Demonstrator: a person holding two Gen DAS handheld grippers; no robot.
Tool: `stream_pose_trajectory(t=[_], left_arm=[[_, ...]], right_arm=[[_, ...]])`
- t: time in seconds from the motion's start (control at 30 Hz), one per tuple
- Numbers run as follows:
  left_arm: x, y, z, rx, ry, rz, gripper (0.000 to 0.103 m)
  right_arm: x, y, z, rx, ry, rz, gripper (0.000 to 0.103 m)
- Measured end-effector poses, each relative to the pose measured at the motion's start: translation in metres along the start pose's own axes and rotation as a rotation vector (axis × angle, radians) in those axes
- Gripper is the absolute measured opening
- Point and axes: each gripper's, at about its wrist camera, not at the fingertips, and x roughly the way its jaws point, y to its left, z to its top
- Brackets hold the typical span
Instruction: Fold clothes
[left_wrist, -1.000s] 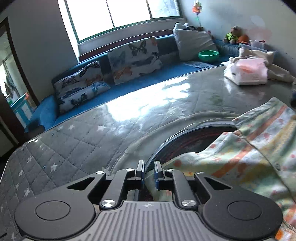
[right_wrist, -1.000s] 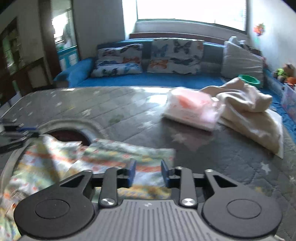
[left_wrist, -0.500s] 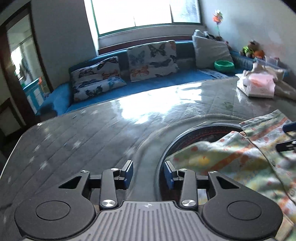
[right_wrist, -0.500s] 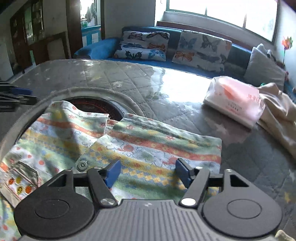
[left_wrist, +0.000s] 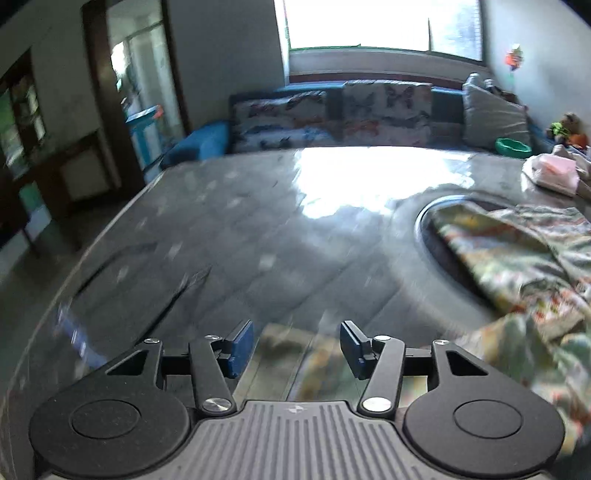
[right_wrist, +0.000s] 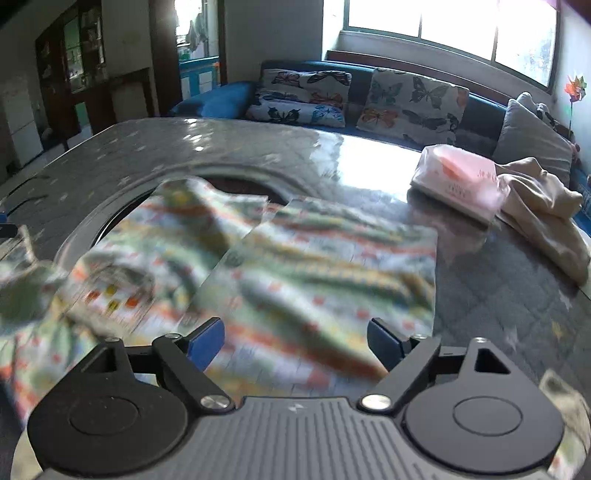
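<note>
Both tools are released: the right gripper (right_wrist: 295, 341) has its jaws spread wide with nothing between them, and the left gripper (left_wrist: 296, 345) likewise stands parted and empty. The patterned garment (right_wrist: 314, 266) lies on the desk (right_wrist: 517, 295) directly ahead of the right gripper, at 12 o'clock, partly over a round recess (right_wrist: 229, 184) in the surface. In the right wrist view its right half lies flat with a straight far edge, while the left half, toward 10 o'clock, is rumpled and blurred. In the left wrist view the same garment sits at 3 o'clock, bunched along its near edge. Judgement: the fold is partial; the rumpled half remains to be squared and folded over. Farther out, at 1 o'clock, a pink packet (right_wrist: 461, 181) and a beige cloth (right_wrist: 543, 206) rest just beside each other.
</note>
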Motion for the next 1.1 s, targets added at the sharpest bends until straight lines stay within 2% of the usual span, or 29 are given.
stream_pose_trajectory(t=[0.1, 0.33, 0.4, 0.47, 0.5, 0.53, 0.57, 0.63, 0.73, 0.83, 0.93, 0.97, 1.0, 1.03, 1.07, 1.1], left_arm=[[0.0, 0.008, -0.011, -0.025, 0.016, 0.025, 0.056], [0.01, 0.013, -0.018, -0.064, 0.027, 0.014, 0.056], [0.01, 0.012, -0.018, -0.065, 0.021, 0.01, 0.046], [0.01, 0.006, -0.019, -0.051, 0.004, 0.022, 0.031], [0.01, 0.005, -0.019, -0.052, -0.001, 0.031, 0.027], [0.008, 0.005, -0.02, -0.057, -0.004, 0.042, 0.013], [0.007, 0.004, -0.02, -0.063, -0.006, 0.052, 0.01], [0.005, 0.008, -0.023, -0.087, -0.006, 0.135, 0.003], [0.002, 0.015, -0.027, -0.127, -0.003, 0.278, 0.002], [0.003, 0.022, -0.033, -0.161, 0.021, 0.311, 0.003], [-0.005, 0.024, -0.031, -0.209, 0.02, 0.281, 0.005], [-0.009, 0.023, -0.03, -0.216, 0.01, 0.258, 0.009], [-0.012, 0.02, -0.029, -0.211, -0.002, 0.243, 0.014], [-0.015, 0.016, -0.028, -0.201, -0.015, 0.233, 0.026], [-0.016, 0.013, -0.027, -0.186, -0.025, 0.226, 0.034], [-0.015, 0.01, -0.025, -0.171, -0.031, 0.219, 0.035]], right_arm=[[-0.016, 0.009, -0.016, -0.015, -0.003, 0.011, 0.092], [-0.039, 0.021, -0.038, -0.021, -0.023, 0.008, 0.098], [-0.041, 0.02, -0.041, -0.011, -0.024, 0.008, 0.099], [-0.041, 0.019, -0.044, 0.007, -0.026, 0.004, 0.099], [-0.04, 0.019, -0.046, 0.019, -0.027, 0.002, 0.099], [-0.04, 0.019, -0.047, 0.028, -0.028, 0.001, 0.099], [-0.039, 0.018, -0.049, 0.035, -0.028, 0.0, 0.099], [-0.037, 0.018, -0.053, 0.046, -0.025, -0.007, 0.1], [-0.034, 0.015, -0.059, 0.058, -0.016, -0.011, 0.1], [-0.034, 0.015, -0.063, 0.048, -0.024, -0.018, 0.1], [-0.038, 0.018, -0.062, 0.043, -0.039, -0.019, 0.1], [-0.04, 0.019, -0.062, 0.039, -0.047, -0.014, 0.1], [-0.042, 0.019, -0.062, 0.036, -0.052, -0.014, 0.1], [-0.043, 0.019, -0.062, 0.038, -0.054, -0.016, 0.1], [-0.044, 0.017, -0.063, 0.05, -0.057, -0.022, 0.1], [-0.046, 0.012, -0.063, 0.064, -0.06, -0.03, 0.101]])
